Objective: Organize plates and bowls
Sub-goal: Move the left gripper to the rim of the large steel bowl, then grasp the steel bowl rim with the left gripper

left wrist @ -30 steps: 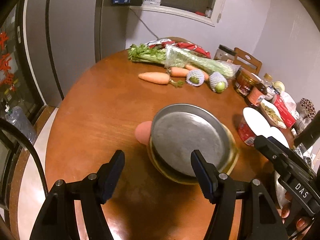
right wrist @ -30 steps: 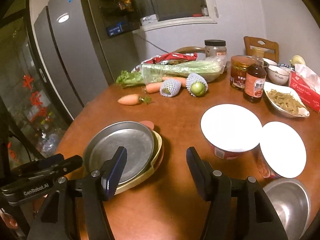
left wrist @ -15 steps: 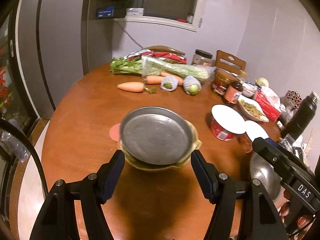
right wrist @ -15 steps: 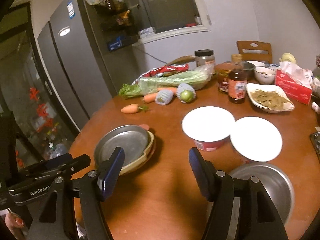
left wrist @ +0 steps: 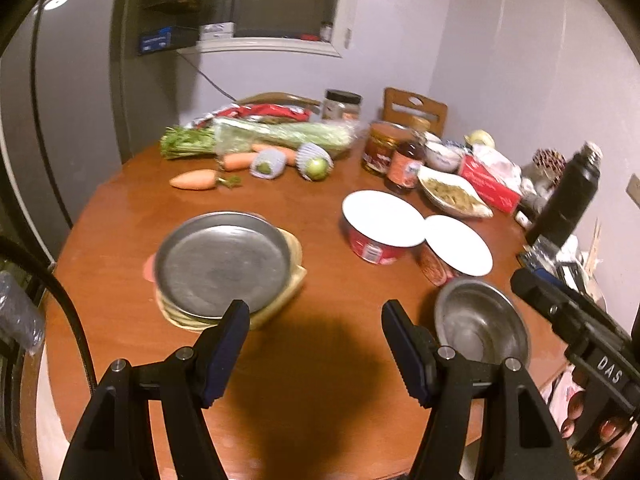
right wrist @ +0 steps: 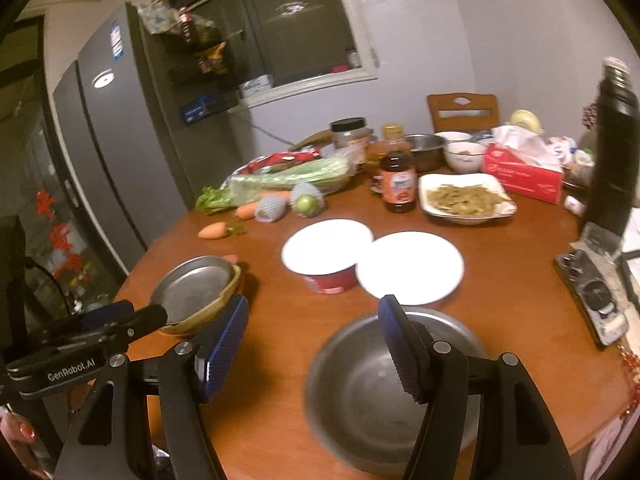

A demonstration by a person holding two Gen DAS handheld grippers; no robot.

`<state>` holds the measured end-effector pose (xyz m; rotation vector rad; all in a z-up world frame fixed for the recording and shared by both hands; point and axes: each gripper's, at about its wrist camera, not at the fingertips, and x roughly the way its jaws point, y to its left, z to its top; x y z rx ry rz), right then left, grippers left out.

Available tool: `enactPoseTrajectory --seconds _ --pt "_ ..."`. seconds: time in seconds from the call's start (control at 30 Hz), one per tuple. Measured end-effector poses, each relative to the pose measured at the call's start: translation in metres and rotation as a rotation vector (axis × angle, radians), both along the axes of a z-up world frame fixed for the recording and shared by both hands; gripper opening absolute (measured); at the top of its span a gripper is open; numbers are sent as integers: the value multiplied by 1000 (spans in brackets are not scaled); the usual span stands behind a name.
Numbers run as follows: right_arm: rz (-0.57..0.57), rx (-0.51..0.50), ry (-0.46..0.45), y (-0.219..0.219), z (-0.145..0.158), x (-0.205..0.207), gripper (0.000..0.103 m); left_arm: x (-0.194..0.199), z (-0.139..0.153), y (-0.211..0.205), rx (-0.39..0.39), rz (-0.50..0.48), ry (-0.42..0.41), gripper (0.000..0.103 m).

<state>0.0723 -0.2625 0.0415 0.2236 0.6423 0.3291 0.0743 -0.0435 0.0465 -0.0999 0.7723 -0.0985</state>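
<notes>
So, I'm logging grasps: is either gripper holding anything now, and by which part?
Nothing is held. The left gripper and the right gripper both stand open over the table, with nothing between their fingers.

The steel bowl [right wrist: 384,384] is partly covered by the right tongs [right wrist: 314,344], whose right finger [right wrist: 400,352] stands in front of its near rim. Under the metal plate [left wrist: 222,264] only the edges of a yellowish dish [left wrist: 280,296] and a pink thing [left wrist: 149,268] show, perhaps a mat. The second noodle cup [left wrist: 434,268] is mostly hidden beneath its white lid [left wrist: 458,244]. The desk [left wrist: 320,360] is cut off at the bottom edge.
</notes>
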Motion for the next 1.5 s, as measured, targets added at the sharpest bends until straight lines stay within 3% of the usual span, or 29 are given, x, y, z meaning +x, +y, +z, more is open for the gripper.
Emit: enactPoseTrajectory --seconds 0.43,0.87,1.2,1.5 --pt "-125 -18 84 -68 -39 -2 69 14 -25 -63 13 -144 55 68" --pt "-141 -55 151 -85 -82 5 69 43 -60 -121 27 -245 130 68" --pt "-83 -46 150 -77 -91 8 46 51 -77 -129 13 -260 159 64" --pt "-72 -70 149 -72 -93 7 45 51 -81 -133 -10 -301 174 50"
